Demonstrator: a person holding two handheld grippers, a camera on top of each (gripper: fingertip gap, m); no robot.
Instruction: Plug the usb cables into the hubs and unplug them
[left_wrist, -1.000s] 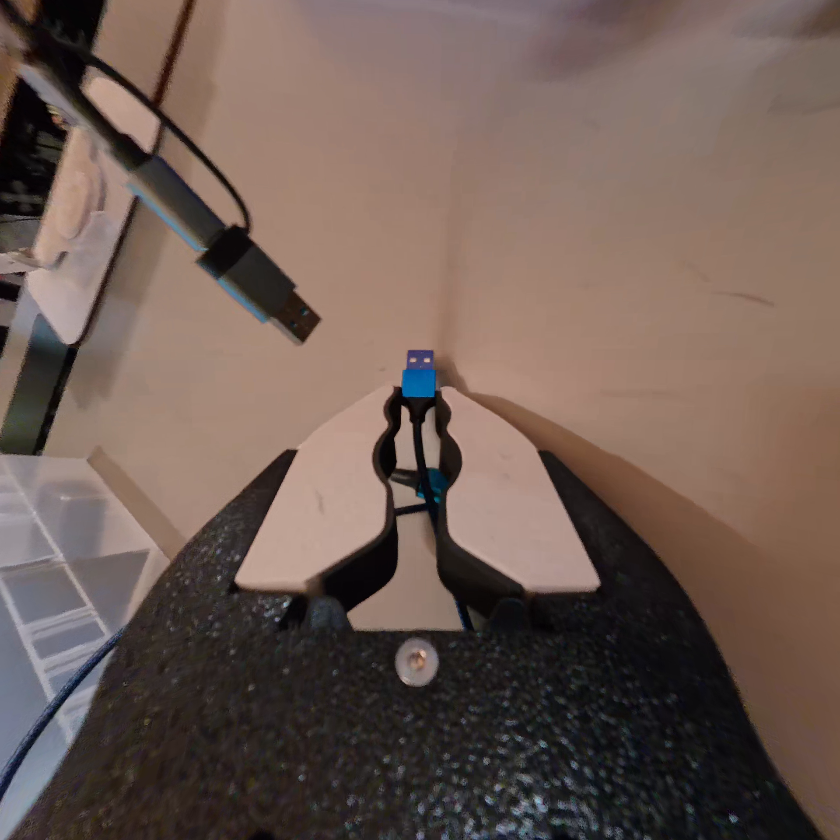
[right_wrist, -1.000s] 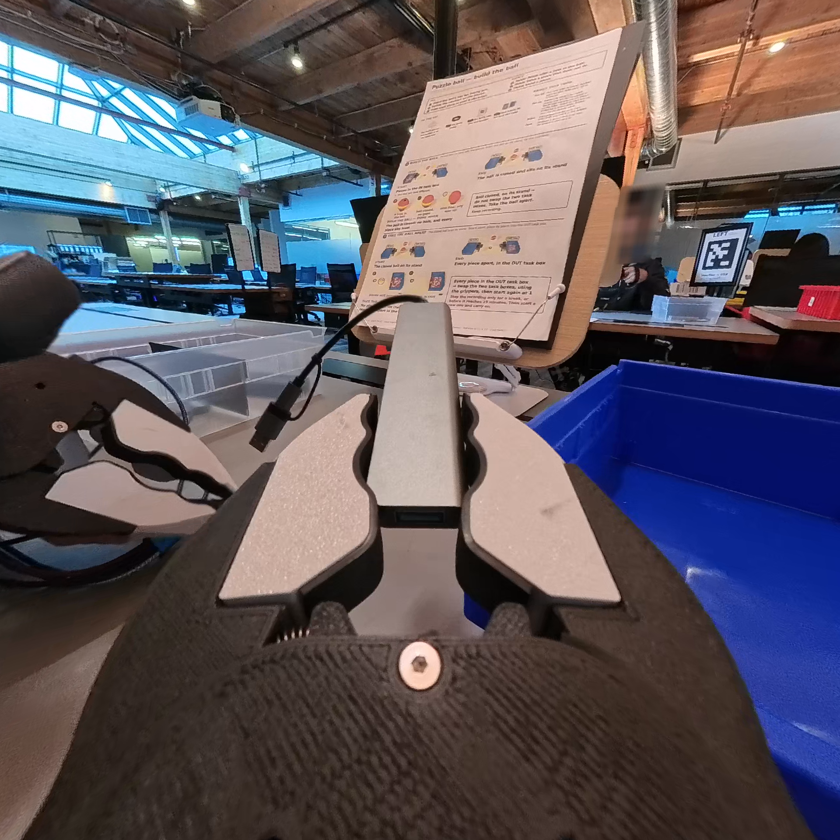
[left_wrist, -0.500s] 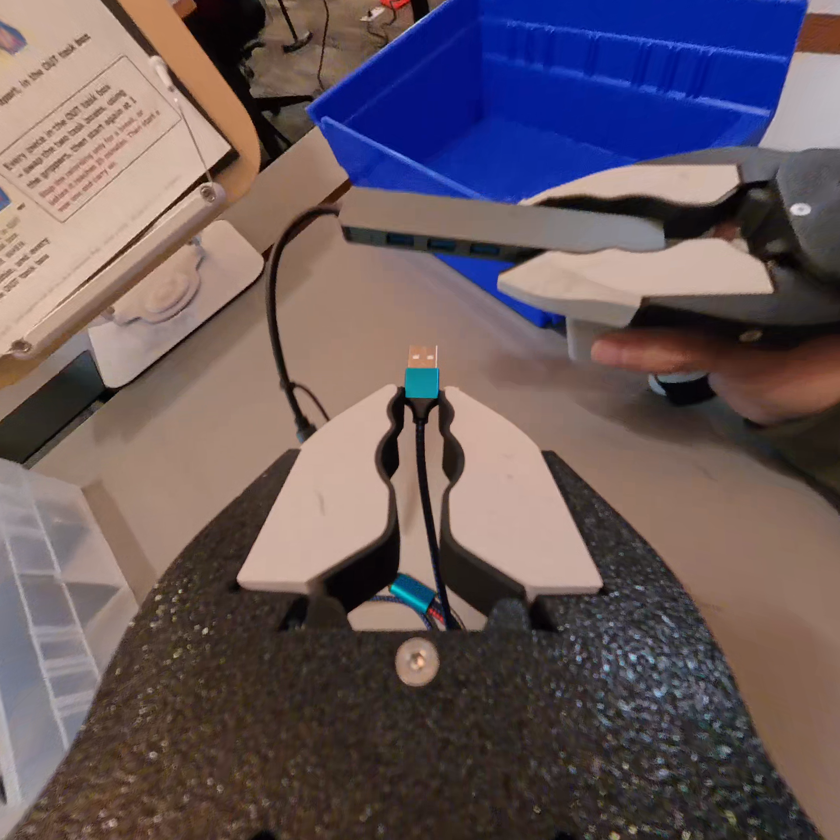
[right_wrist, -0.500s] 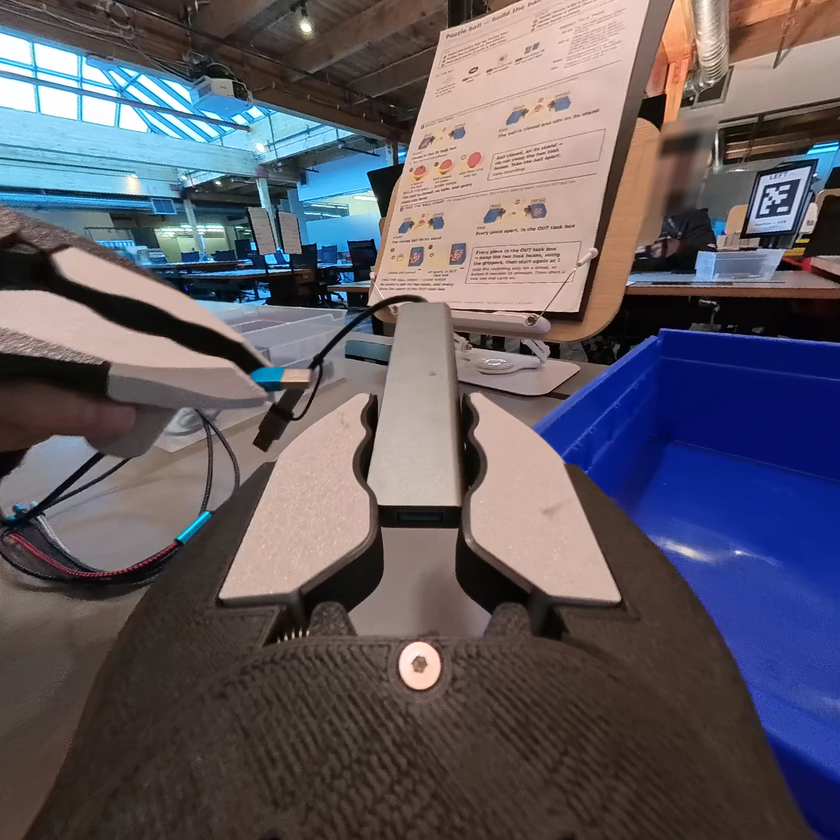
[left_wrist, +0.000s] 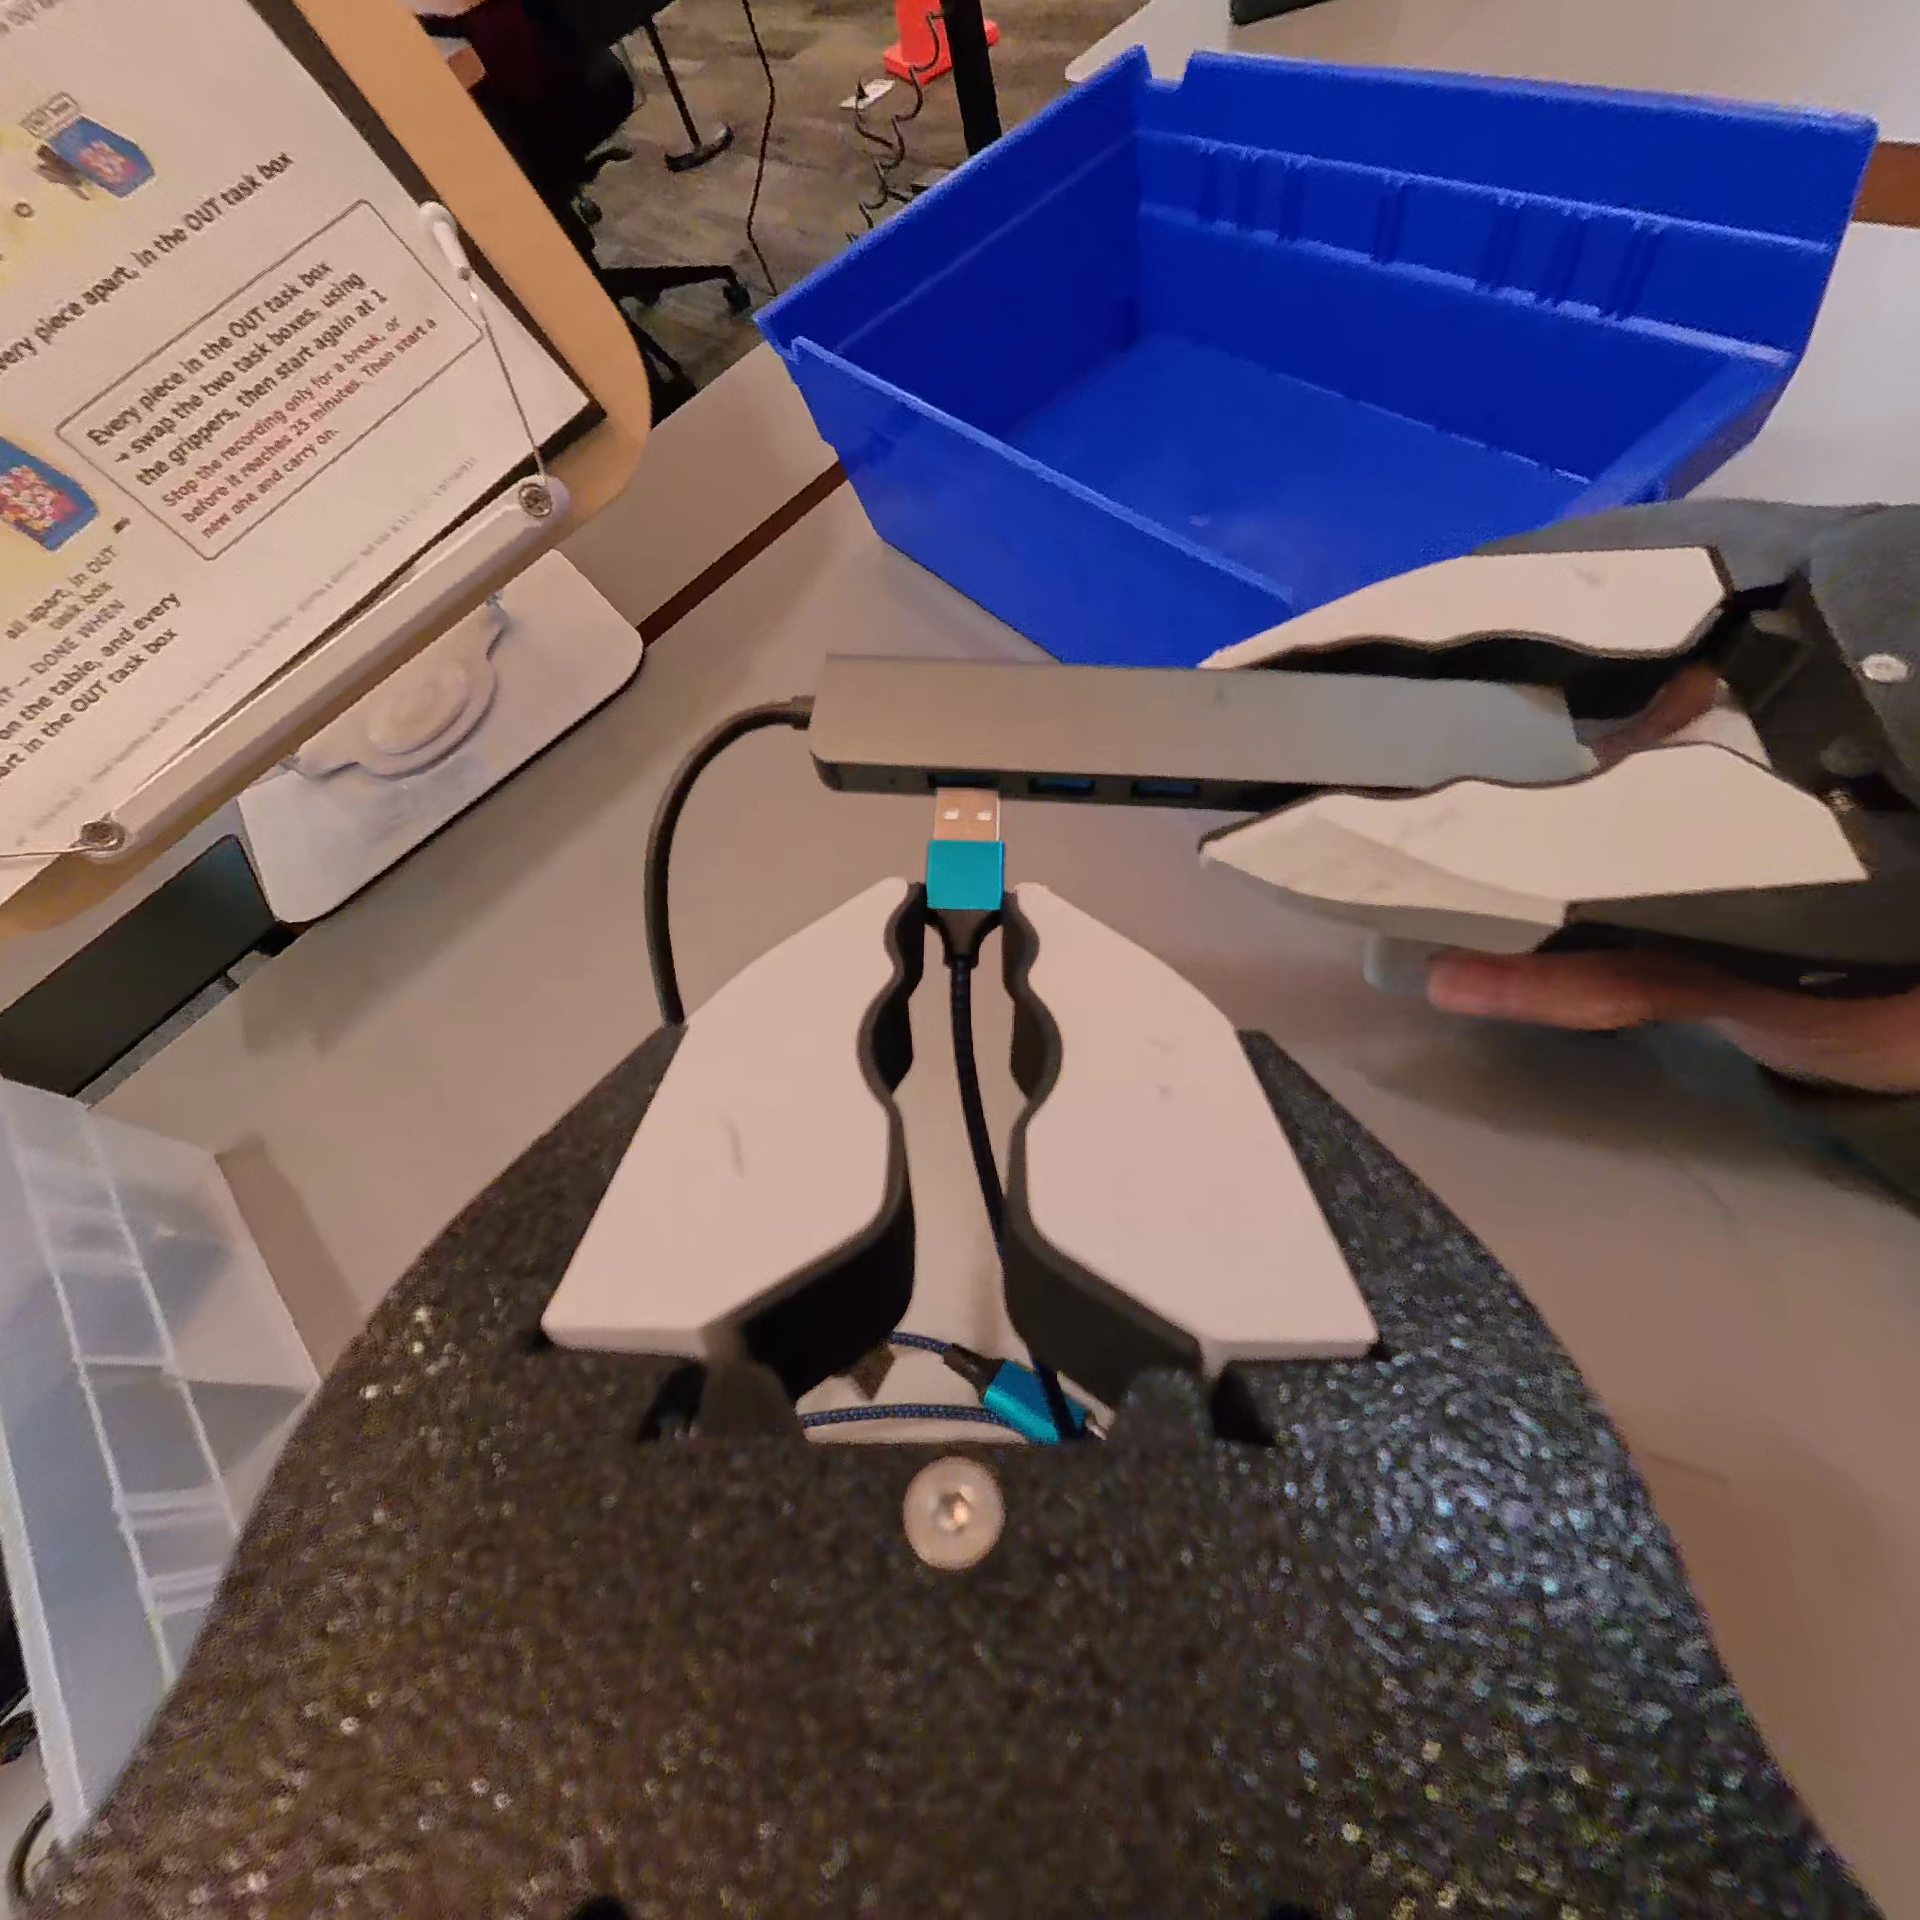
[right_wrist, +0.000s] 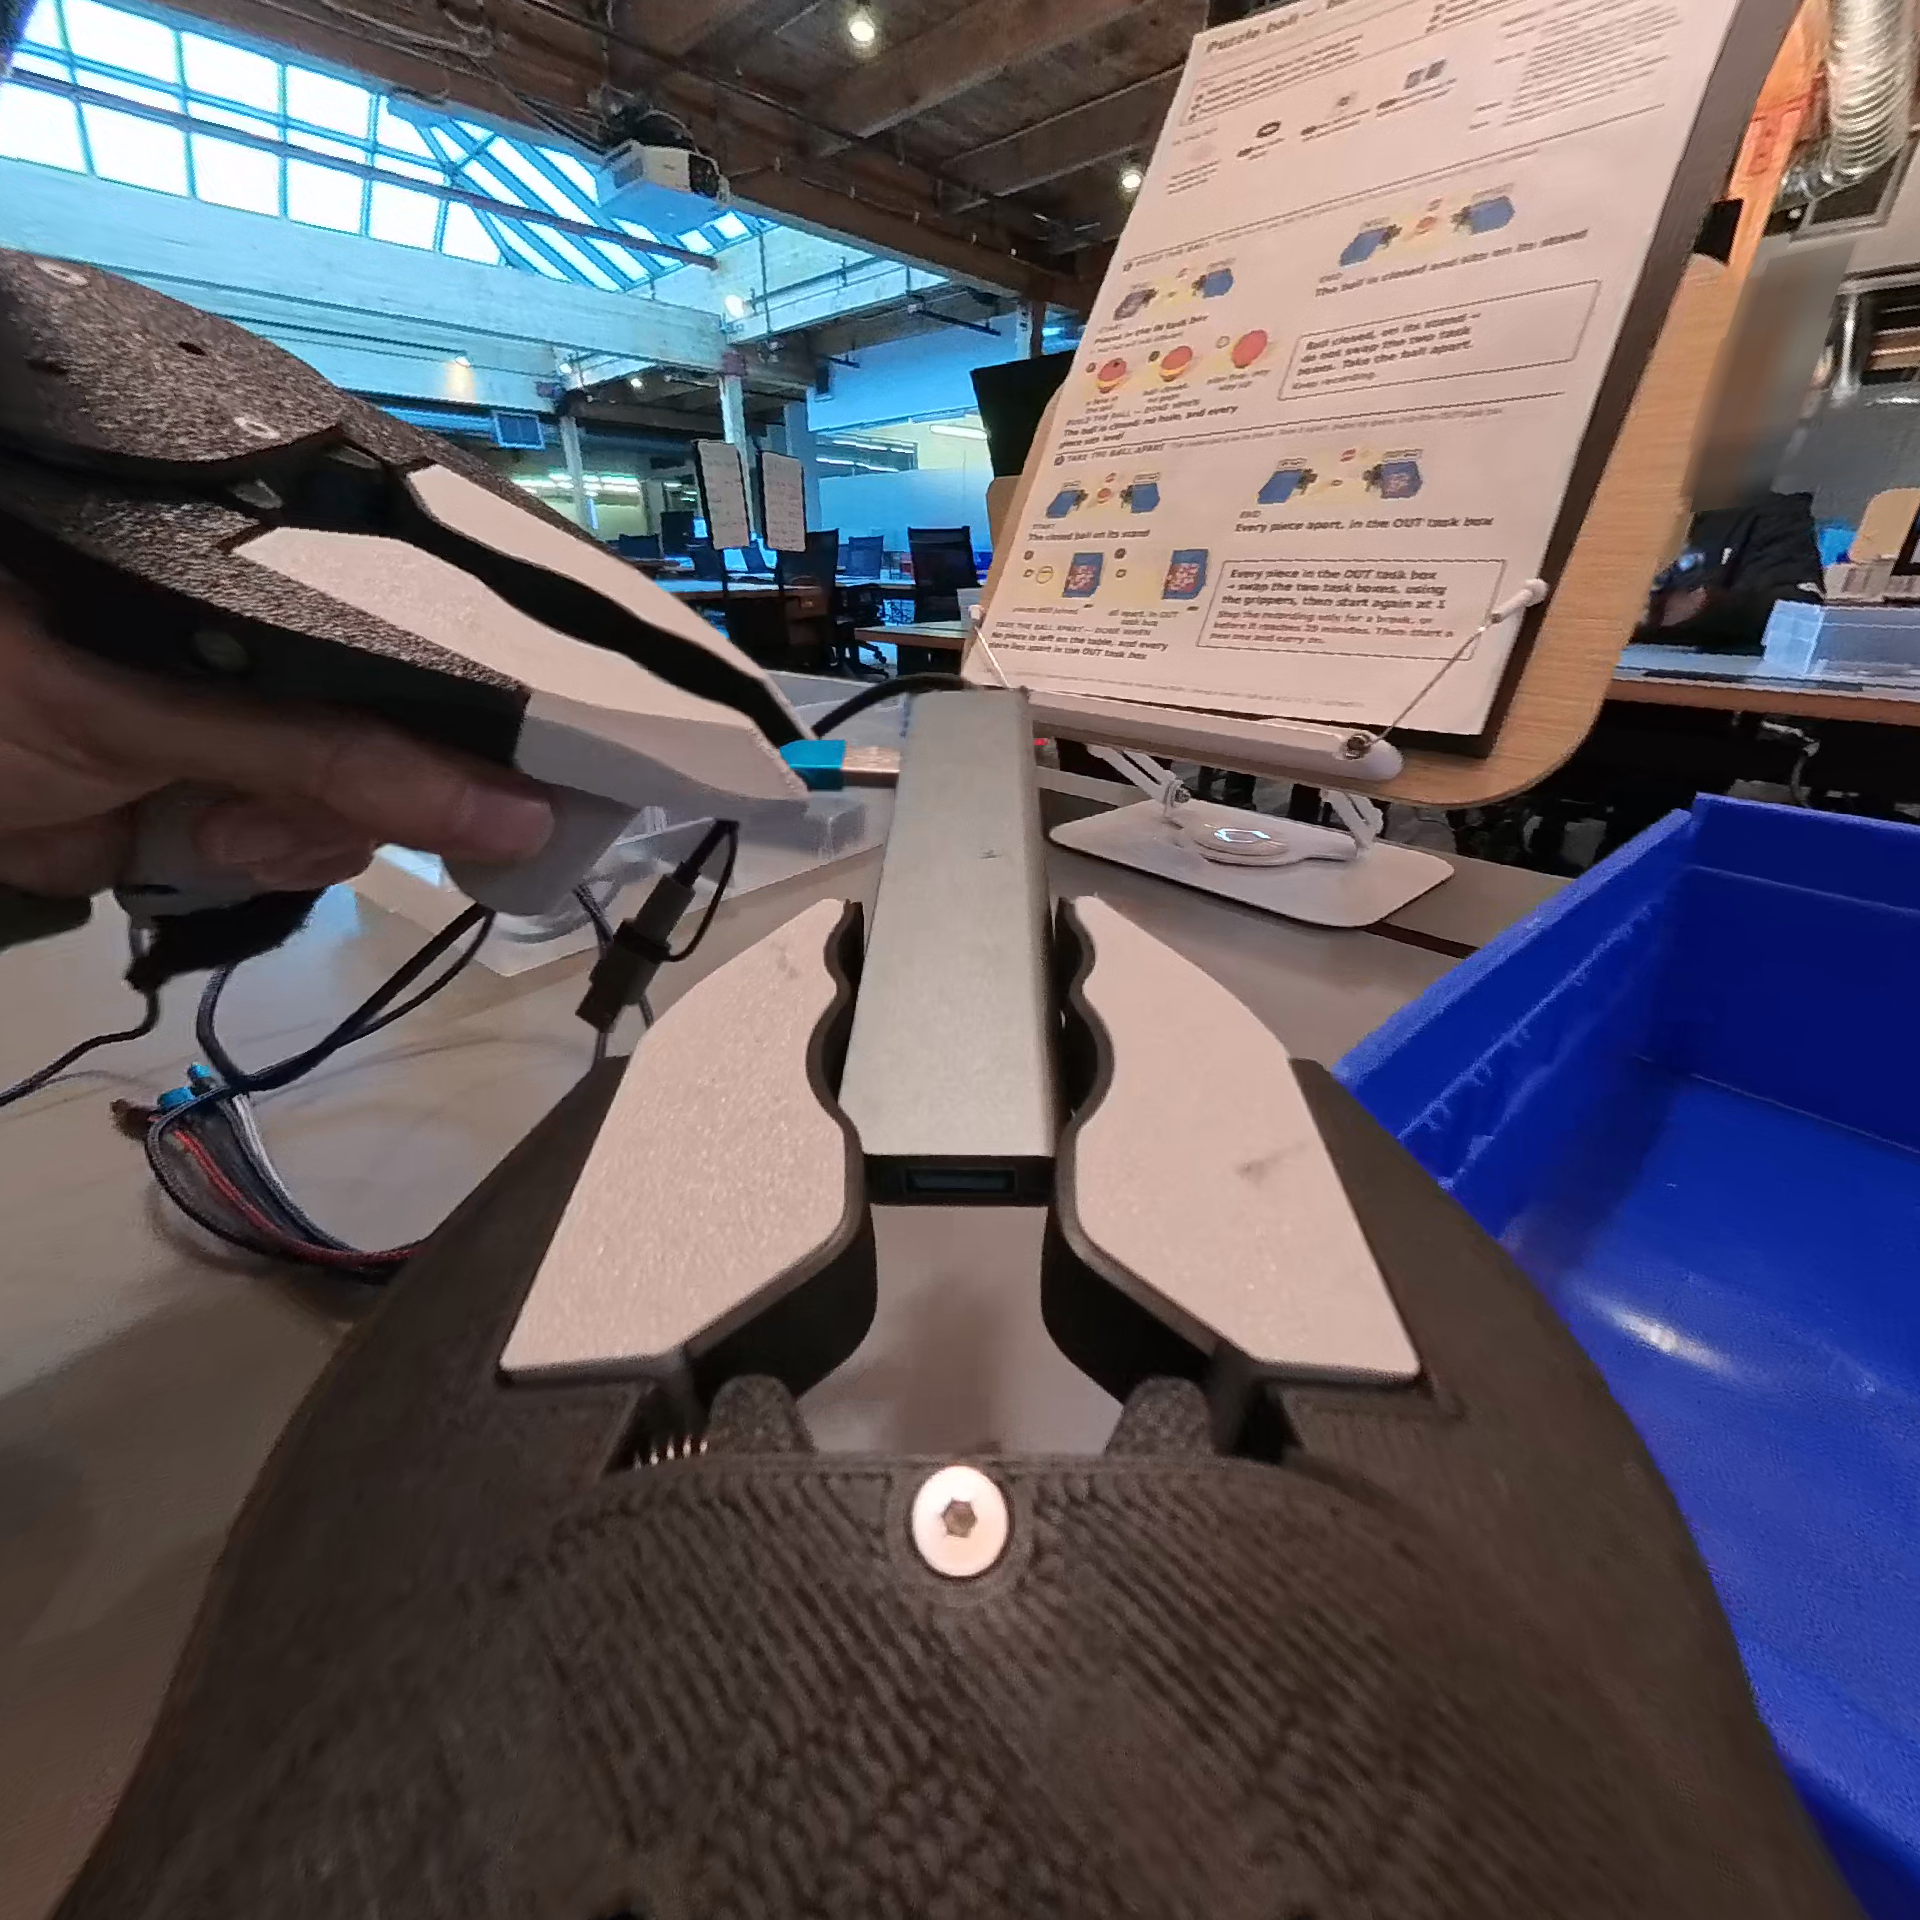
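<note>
My left gripper (left_wrist: 961, 904) is shut on a braided USB cable with a teal plug (left_wrist: 965, 875). The plug's metal tip touches the leftmost port on the side of a grey USB hub (left_wrist: 1143, 717); how far in it sits I cannot tell. My right gripper (right_wrist: 956, 914) is shut on the hub (right_wrist: 961, 935) and holds it level above the table. In the right wrist view the left gripper (right_wrist: 790, 769) comes in from the left with the teal plug (right_wrist: 821, 764) against the hub's side. The hub's own black cable (left_wrist: 665, 862) hangs down to the table.
An empty blue bin (left_wrist: 1299, 416) stands behind the hub on the right. An instruction sheet on a wooden stand (left_wrist: 260, 416) is at the left. A clear plastic organiser (left_wrist: 104, 1351) sits at the near left. A bundle of loose cables (right_wrist: 260, 1174) lies on the grey table (left_wrist: 468, 987). Spacing between my two grippers at the tips: around 6 centimetres.
My left gripper swung up from the table and carried the teal plug forward to the hub's side port. The right gripper held the hub nearly still, lowering it slightly toward the plug.
</note>
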